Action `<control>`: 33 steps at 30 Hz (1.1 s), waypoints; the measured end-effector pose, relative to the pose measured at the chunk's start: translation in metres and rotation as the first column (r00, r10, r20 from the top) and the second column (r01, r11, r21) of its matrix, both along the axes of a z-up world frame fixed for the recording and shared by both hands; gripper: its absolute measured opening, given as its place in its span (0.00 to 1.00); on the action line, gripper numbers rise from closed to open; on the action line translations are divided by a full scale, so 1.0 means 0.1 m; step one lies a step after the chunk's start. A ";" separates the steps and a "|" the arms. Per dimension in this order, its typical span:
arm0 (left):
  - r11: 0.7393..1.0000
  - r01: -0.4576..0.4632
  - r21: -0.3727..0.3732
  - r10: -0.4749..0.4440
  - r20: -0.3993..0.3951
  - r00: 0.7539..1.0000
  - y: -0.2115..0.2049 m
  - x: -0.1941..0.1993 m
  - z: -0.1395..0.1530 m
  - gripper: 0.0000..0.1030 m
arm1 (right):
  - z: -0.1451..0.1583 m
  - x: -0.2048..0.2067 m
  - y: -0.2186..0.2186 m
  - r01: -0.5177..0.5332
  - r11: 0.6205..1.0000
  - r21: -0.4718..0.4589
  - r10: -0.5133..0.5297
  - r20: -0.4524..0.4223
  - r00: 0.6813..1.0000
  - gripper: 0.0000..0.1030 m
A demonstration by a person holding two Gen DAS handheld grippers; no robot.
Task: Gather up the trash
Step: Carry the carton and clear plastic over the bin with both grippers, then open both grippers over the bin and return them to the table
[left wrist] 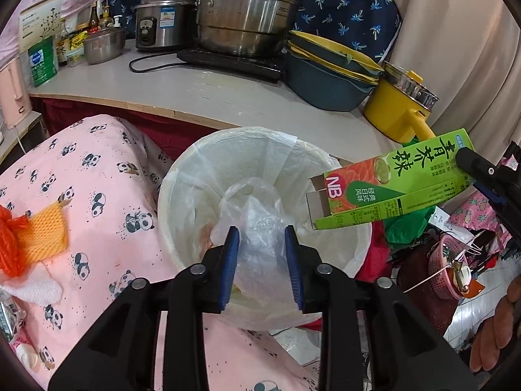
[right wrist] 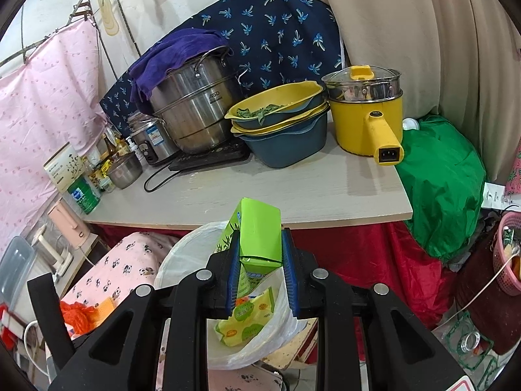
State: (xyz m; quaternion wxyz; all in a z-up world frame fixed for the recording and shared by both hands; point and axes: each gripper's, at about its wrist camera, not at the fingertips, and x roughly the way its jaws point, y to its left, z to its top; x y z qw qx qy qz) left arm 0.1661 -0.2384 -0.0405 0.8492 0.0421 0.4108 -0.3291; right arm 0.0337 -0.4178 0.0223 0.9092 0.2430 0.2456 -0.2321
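At the left end of the worktop stand a white carton with a plant drawing and a green tin with a blue and white label, its writing too small to read. Beside them sit bottles, a small steel bowl, and a rice cooker bearing a blue and white sticker. Further right, a large steel steamer pot marked "ASD" rests on a black hob, a purple cloth draped over it. Next come stacked blue and yellow basins, and at the right front corner a yellow electric pot with a glass lid.

Below the worktop's front edge, a panda-print pink cloth carries orange netting at its left. To its right stands the white bin, lined with a clear bag; a yellow and green wrapper lies inside it.

The left gripper hovers over the bin's near side, its blue pads apart with only crumpled clear plastic showing between them; I cannot tell whether they touch it.

The right gripper is clamped on a green box, held tilted over the bin's right rim with its open flap end towards the bin. Its print reads "NB" in white on orange-red, beside large Chinese characters.
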 end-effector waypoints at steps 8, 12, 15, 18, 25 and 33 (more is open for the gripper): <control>0.999 -0.048 0.008 0.047 0.033 0.998 0.09 0.03 0.04 0.54 | -0.08 0.19 0.03 -0.025 1.000 0.011 0.025 -0.007 1.000 0.22; 0.997 -0.071 0.012 0.071 0.041 0.997 0.18 0.06 0.07 0.54 | -0.12 0.30 0.08 -0.039 0.999 0.016 0.040 -0.009 0.999 0.22; 0.996 -0.089 0.015 0.088 0.043 0.995 0.24 0.08 0.07 0.54 | -0.15 0.38 0.11 -0.050 0.999 0.016 0.050 -0.016 0.999 0.22; 0.994 -0.102 0.025 0.101 0.052 0.994 0.28 0.10 0.07 0.53 | -0.18 0.48 0.13 -0.062 0.998 0.021 0.063 -0.030 0.998 0.23; 0.989 -0.148 0.031 0.146 0.054 0.988 0.43 0.09 0.10 0.55 | -0.23 0.63 0.24 -0.093 0.995 0.044 0.096 -0.066 0.993 0.36; 0.978 -0.204 0.038 0.201 0.081 0.976 0.66 0.01 0.19 0.57 | -0.18 0.63 0.59 -0.172 0.984 0.048 0.175 -0.083 0.981 0.47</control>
